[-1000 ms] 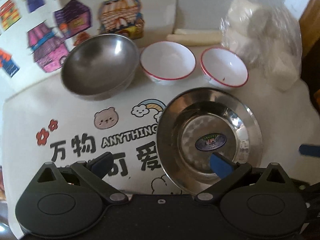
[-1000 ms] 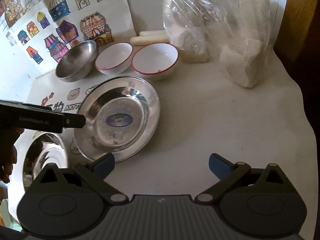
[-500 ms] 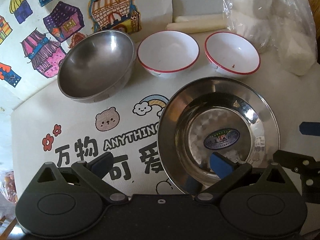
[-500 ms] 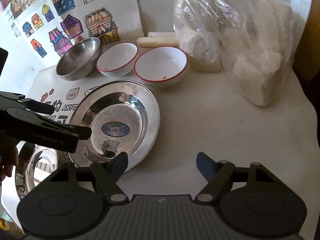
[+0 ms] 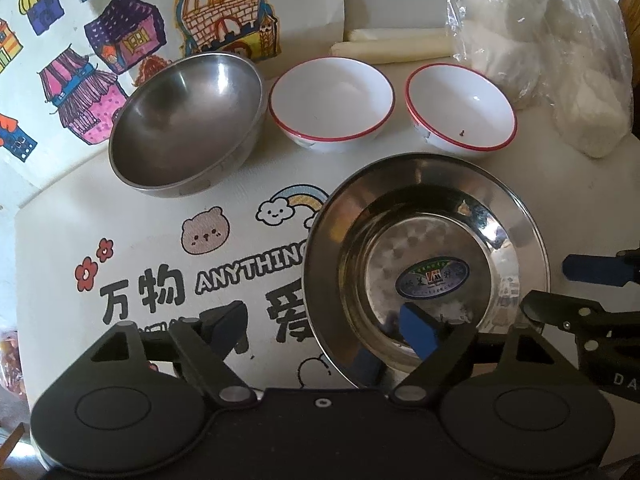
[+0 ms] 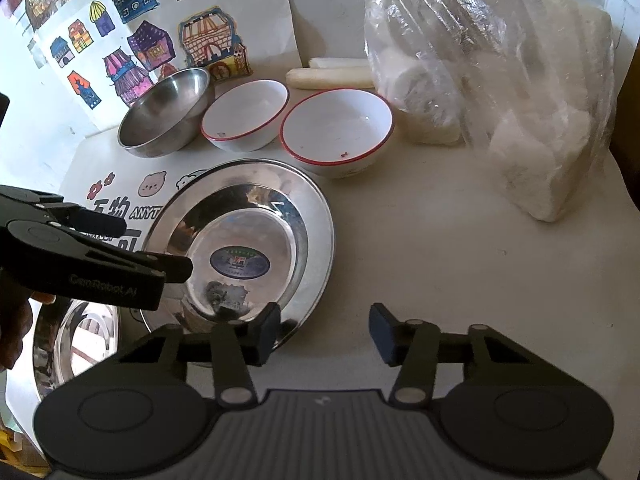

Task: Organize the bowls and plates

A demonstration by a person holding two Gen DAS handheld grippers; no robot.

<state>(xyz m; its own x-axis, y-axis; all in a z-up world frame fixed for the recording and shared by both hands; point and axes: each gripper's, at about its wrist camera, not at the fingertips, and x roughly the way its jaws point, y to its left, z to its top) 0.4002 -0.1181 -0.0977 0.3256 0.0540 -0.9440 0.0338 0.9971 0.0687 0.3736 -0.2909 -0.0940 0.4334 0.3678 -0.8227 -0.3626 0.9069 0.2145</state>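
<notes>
One steel plate lies on the counter in front of three bowls. Both grippers have just been closing across its near rim: the left gripper from the plate's left edge, the right gripper from its right, wider apart a second ago. Neither yet pinches the rim, so a two-handed lift looks imminent.
</notes>
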